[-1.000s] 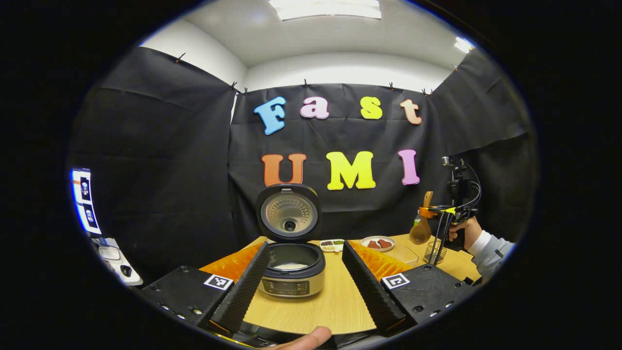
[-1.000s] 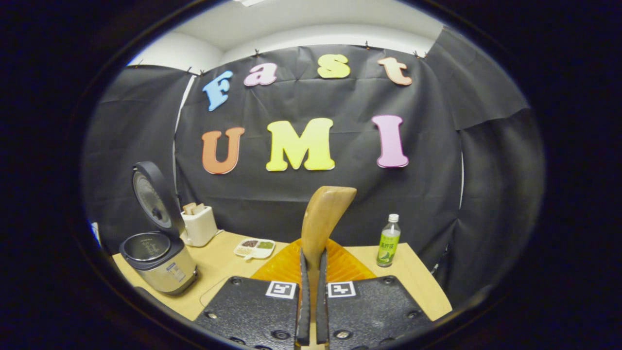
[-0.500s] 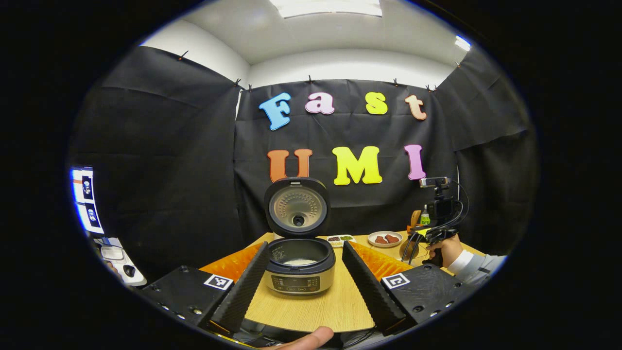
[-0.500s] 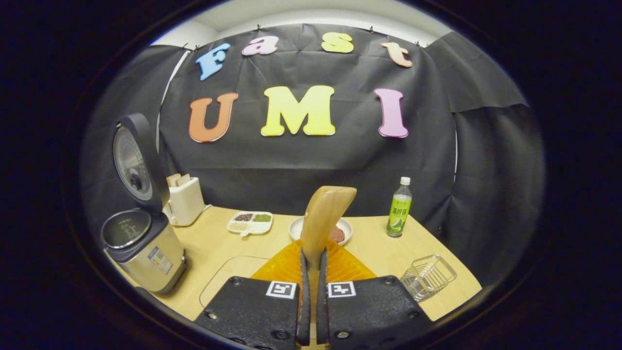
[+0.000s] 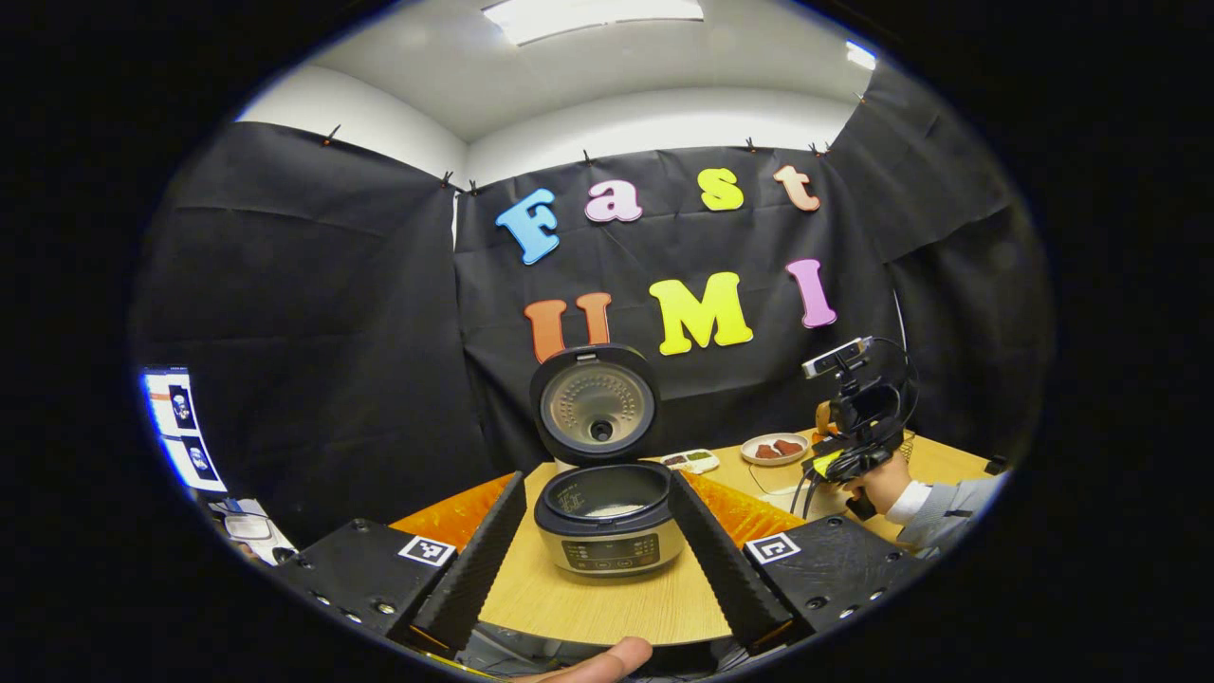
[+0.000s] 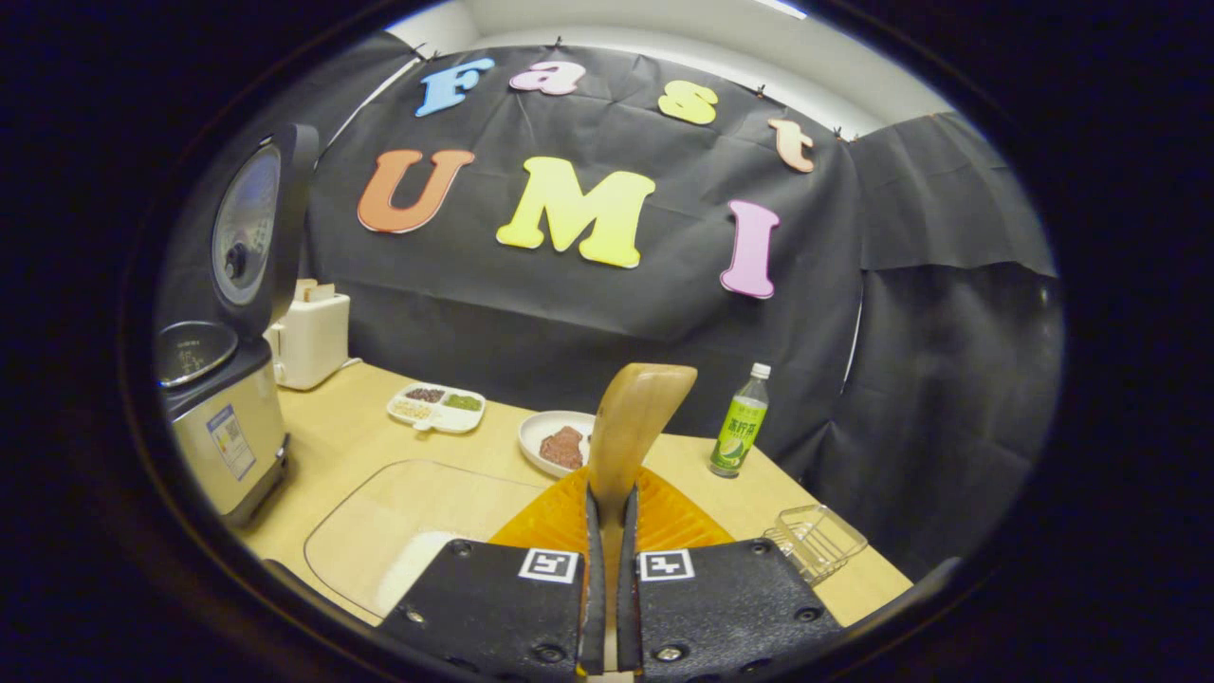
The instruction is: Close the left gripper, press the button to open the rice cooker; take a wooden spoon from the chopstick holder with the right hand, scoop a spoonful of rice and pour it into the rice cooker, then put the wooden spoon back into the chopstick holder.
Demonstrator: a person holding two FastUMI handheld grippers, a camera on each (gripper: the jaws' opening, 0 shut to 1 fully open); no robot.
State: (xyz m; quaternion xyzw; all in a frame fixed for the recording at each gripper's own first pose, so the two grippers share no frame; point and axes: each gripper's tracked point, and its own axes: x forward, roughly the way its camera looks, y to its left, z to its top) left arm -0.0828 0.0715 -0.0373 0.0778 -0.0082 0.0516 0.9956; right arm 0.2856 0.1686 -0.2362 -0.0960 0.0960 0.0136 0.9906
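The left tongs [image 5: 596, 541] stand wide open, both fingers spread apart and pointing forward. The right tongs [image 6: 607, 579] are closed tight, fingers nearly parallel, held up by a hand [image 5: 877, 484] in a grey sleeve.

Bright light comes from a ceiling lamp [image 5: 593, 17] at the top of the left gripper view. The table [image 6: 360, 446] is well lit, with soft, faint shadows. The dark cloth walls look dim. Both views bend things near the edges, so straight lines curve. A pale shine sits on the cooker lid [image 6: 245, 223]. The middle looks sharp.
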